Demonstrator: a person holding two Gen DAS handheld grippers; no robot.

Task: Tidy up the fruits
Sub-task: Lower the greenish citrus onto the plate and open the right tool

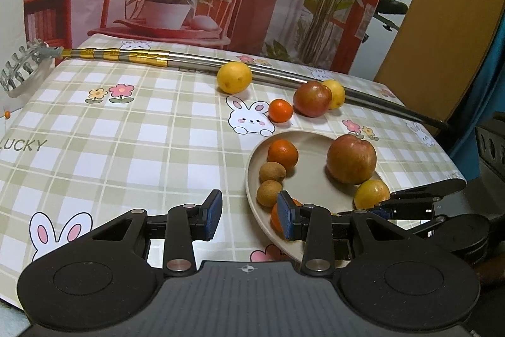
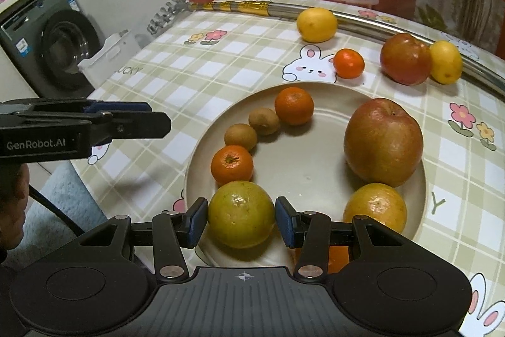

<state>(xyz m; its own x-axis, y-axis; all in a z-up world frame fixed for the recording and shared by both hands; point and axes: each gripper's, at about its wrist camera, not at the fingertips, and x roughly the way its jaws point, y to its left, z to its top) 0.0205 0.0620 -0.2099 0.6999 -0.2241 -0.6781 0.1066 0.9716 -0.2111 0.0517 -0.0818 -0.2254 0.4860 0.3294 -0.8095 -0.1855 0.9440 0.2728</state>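
The right gripper (image 2: 241,221) is clasping a large greenish-yellow citrus fruit (image 2: 241,214) at the lower centre of the right wrist view, its two blue pads (image 2: 198,221) pressing the fruit's sides just above the near rim of the round beige plate (image 2: 311,179); judging by the low carry, the fruit is probably being brought to a free spot on that rim. On the plate the fruits are lying in a ring along the edge, likely so the middle stays bare: a small orange mandarin with a green stem (image 2: 232,165) is sitting just above the held fruit, then two small brown kiwi-like fruits (image 2: 252,128), then a second mandarin (image 2: 294,105), while a big red-brown apple (image 2: 383,141) and a yellow-orange citrus (image 2: 375,207) are occupying the right side. Four fruits are waiting on the checked, rabbit-printed tablecloth (image 2: 195,75) toward the upper right: a yellow lemon (image 2: 316,24), a loose mandarin (image 2: 348,63), a second red apple (image 2: 406,58) and a smaller lemon (image 2: 445,62) touching it, the lemons resting against a long metal pole with gold bands (image 2: 363,21) that seems to be stopping them rolling off. The left gripper (image 1: 249,215), seen at the bottom of the left wrist view, is hanging over the plate's left rim with its jaws parted and nothing between them, apparently keeping clear while the other hand is working.
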